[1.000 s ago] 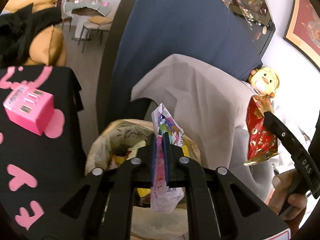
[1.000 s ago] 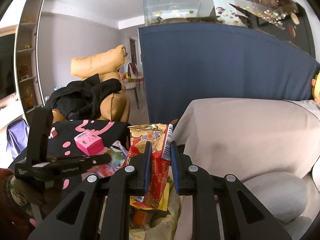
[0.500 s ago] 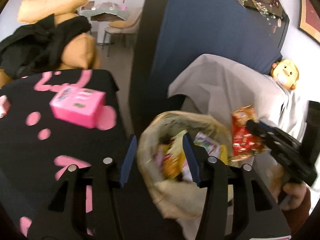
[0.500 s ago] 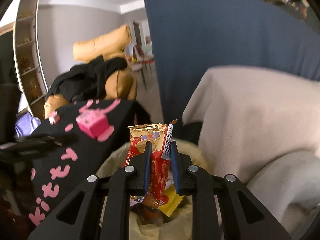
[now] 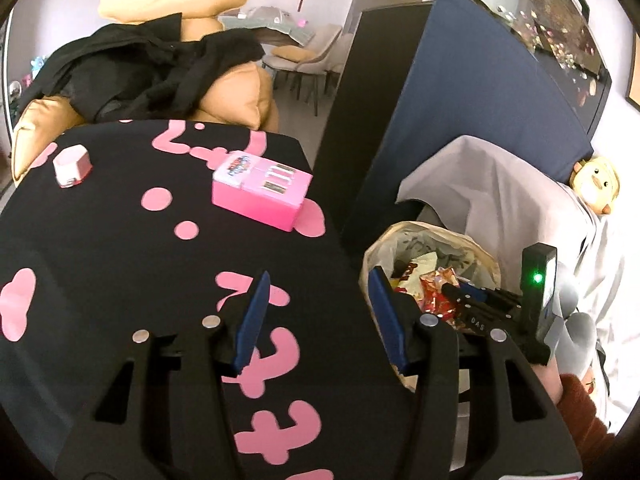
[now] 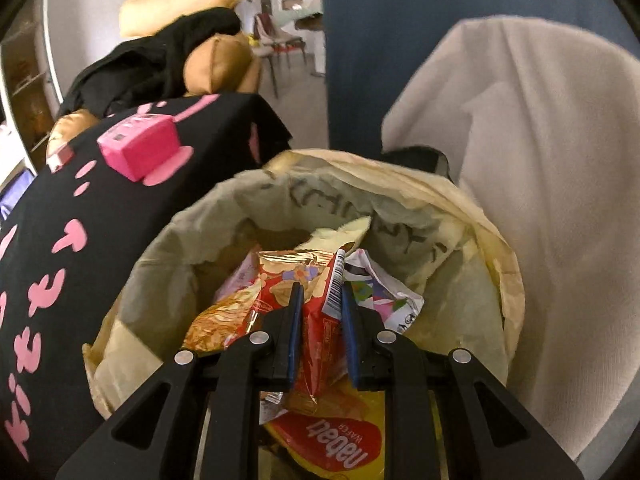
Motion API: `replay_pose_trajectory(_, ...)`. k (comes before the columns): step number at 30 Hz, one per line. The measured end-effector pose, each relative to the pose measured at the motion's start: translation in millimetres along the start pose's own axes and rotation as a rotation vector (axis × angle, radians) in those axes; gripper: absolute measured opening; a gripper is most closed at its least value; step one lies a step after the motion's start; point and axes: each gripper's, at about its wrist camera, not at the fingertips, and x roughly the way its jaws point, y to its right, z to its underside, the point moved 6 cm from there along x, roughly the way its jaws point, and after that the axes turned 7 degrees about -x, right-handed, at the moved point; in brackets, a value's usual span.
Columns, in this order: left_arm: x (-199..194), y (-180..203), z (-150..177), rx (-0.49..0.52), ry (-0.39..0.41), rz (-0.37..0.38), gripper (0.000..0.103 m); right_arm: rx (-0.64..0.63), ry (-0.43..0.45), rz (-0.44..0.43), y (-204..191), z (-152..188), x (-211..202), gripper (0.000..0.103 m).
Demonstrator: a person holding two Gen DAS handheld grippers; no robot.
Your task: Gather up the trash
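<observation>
Red foil shows between the pads of the right tool [image 6: 318, 300]: one snack wrapper [image 6: 316, 320], pinched and held over the mouth of the one trash bag [image 6: 472, 216]. Inside the bag lie several more wrappers; a yellow wafer pack [image 6: 340, 448], an orange-gold one [image 6: 216, 320] and a white printed one [image 6: 380, 292] can be told apart, and the rest overlap too much to count. The left tool [image 5: 320, 320] is spread with nothing between its fingers, over the edge of the bench [image 5: 100, 260] beside the bag. Two things sit on the black, pink-patterned bench cloth: one pink box [image 5: 262, 190] and one small white-and-pink pack [image 5: 72, 165]. One plush toy [image 5: 594, 184] rests on the grey-covered sofa [image 5: 500, 188].
</observation>
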Motion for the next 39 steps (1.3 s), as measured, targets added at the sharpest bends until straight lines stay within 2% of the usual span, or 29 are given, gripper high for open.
replay_pose_trajectory(5,-10.5,-6.3,2.8,0.012,0.021,0.002,0.054,0.008,-0.015,0.004,-1.2,3.7,-5.2,0.021)
replay_pose_trajectory(7,-16.7,-10.3,2.0,0.004,0.032,0.008,0.054,0.005,-0.017,0.008,-4.0,3.5,-11.0,0.025)
replay_pose_trajectory(9,-22.9,-12.7,1.7,-0.003,0.040,0.008,0.055,-0.016,-0.016,0.032,-8.1,5.0,-20.8,0.036)
replay_pose_trajectory(12,-39.1,-11.8,2.5,-0.002,0.063,0.019,0.060,-0.029,0.013,0.047,-14.2,6.1,-45.7,0.044)
replay_pose_trajectory(19,-77.5,0.5,16.0,0.044,0.109,0.037,0.066,0.006,0.123,0.063,-22.7,1.1,-118.4,0.045)
replay_pose_trajectory(22,-95.0,6.7,28.1,0.072,0.116,0.038,0.067,0.023,0.156,0.047,-35.0,6.0,-147.0,0.045)
replay_pose_trajectory(27,-128.9,16.6,46.7,0.121,0.140,0.020,0.068,0.006,0.235,0.007,-77.0,20.1,-203.9,0.045)
replay_pose_trajectory(31,-166.4,33.6,63.1,0.195,0.211,0.014,0.073,-0.024,0.288,0.003,-106.7,29.0,-243.2,0.046)
replay_pose_trajectory(33,-181.4,40.6,68.4,0.221,0.249,0.002,0.075,-0.028,0.317,-0.025,-120.3,35.9,-261.3,0.061)
replay_pose_trajectory(35,-191.4,42.0,71.3,0.225,0.274,-0.025,0.077,-0.033,0.340,-0.050,-131.9,43.2,-275.0,0.061)
replay_pose_trajectory(39,-198.8,35.8,72.4,0.182,0.284,-0.084,0.078,-0.044,0.359,-0.035,-146.3,56.9,-292.5,0.061)
